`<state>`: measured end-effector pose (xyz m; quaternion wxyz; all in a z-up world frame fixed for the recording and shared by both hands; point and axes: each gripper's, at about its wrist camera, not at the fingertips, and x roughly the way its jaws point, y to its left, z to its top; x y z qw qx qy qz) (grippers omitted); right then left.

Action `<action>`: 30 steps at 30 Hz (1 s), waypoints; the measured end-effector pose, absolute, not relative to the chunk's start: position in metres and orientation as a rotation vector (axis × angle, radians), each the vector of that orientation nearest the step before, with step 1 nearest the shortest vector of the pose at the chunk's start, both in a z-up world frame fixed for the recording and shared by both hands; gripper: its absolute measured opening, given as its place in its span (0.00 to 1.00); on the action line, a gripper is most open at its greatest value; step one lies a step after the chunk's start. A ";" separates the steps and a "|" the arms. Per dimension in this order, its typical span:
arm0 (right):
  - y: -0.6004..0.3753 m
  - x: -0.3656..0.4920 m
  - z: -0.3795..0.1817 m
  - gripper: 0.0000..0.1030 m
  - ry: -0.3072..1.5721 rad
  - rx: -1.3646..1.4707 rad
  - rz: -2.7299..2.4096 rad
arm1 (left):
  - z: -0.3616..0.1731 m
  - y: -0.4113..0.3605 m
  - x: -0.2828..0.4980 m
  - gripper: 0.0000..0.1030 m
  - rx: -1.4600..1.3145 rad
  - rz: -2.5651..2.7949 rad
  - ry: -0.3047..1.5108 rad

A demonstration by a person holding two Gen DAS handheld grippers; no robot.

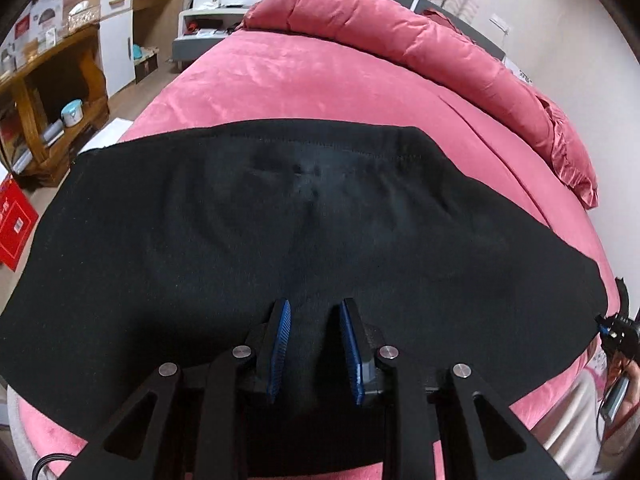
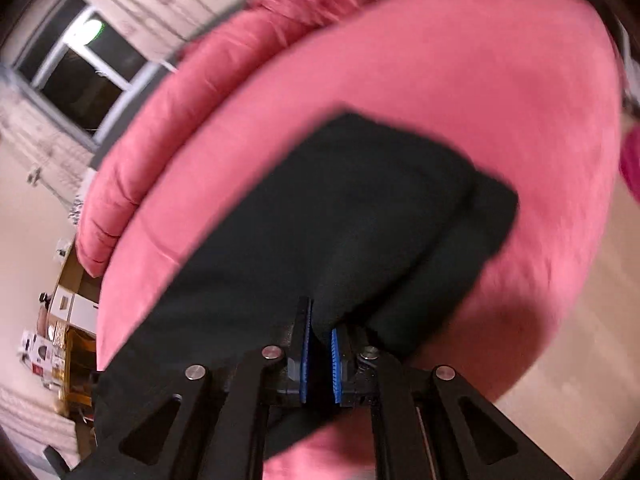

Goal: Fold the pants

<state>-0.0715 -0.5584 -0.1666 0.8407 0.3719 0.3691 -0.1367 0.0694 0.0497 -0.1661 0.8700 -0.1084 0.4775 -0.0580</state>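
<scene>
A pink bed (image 1: 328, 80) fills the room, with a rolled pink quilt (image 1: 420, 40) along its far edge. A wooden shelf unit (image 1: 52, 92) holding boxes stands beside it, near a red box (image 1: 14, 224) on the floor. A dark window (image 2: 84, 80) shows behind pale curtains.

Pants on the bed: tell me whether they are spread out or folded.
Spread out, mostly. In the left view the pants lie flat across the pink bed; in the right view a layer overlaps at one end, so partly doubled there.
</scene>
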 end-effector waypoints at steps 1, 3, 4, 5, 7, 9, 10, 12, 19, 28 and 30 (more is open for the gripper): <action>-0.561 -0.077 -0.169 0.14 0.742 0.830 -0.281 | -0.165 0.048 0.068 0.25 -0.221 -0.127 0.997; -0.568 -0.081 -0.163 0.27 0.686 0.883 -0.302 | -0.164 0.049 0.068 0.25 -0.230 -0.131 0.989; -0.573 -0.083 -0.159 0.40 0.651 0.905 -0.318 | -0.164 0.049 0.067 0.25 -0.240 -0.132 0.985; -0.579 -0.085 -0.157 0.42 0.626 0.921 -0.336 | -0.164 0.048 0.066 0.25 -0.251 -0.140 0.982; -0.591 -0.086 -0.154 0.41 0.614 0.958 -0.374 | -0.164 0.045 0.066 0.25 -0.242 -0.139 0.981; -0.597 -0.087 -0.152 0.15 0.621 0.966 -0.382 | -0.162 0.045 0.063 0.25 -0.235 -0.139 0.977; -0.598 -0.088 -0.144 0.06 0.626 0.937 -0.401 | -0.160 0.044 0.061 0.25 -0.243 -0.144 0.973; -0.590 -0.091 -0.131 0.06 0.592 0.913 -0.389 | -0.157 0.047 0.058 0.25 -0.260 -0.152 0.960; -0.592 -0.090 -0.154 0.06 0.716 0.824 -0.530 | -0.163 0.044 0.056 0.25 -0.247 -0.168 0.987; -0.557 -0.108 -0.134 0.41 0.708 0.897 -0.468 | -0.161 0.049 0.044 0.25 -0.288 -0.201 0.957; -0.537 -0.110 -0.128 0.41 0.754 0.853 -0.453 | -0.159 0.048 0.041 0.25 -0.290 -0.214 0.942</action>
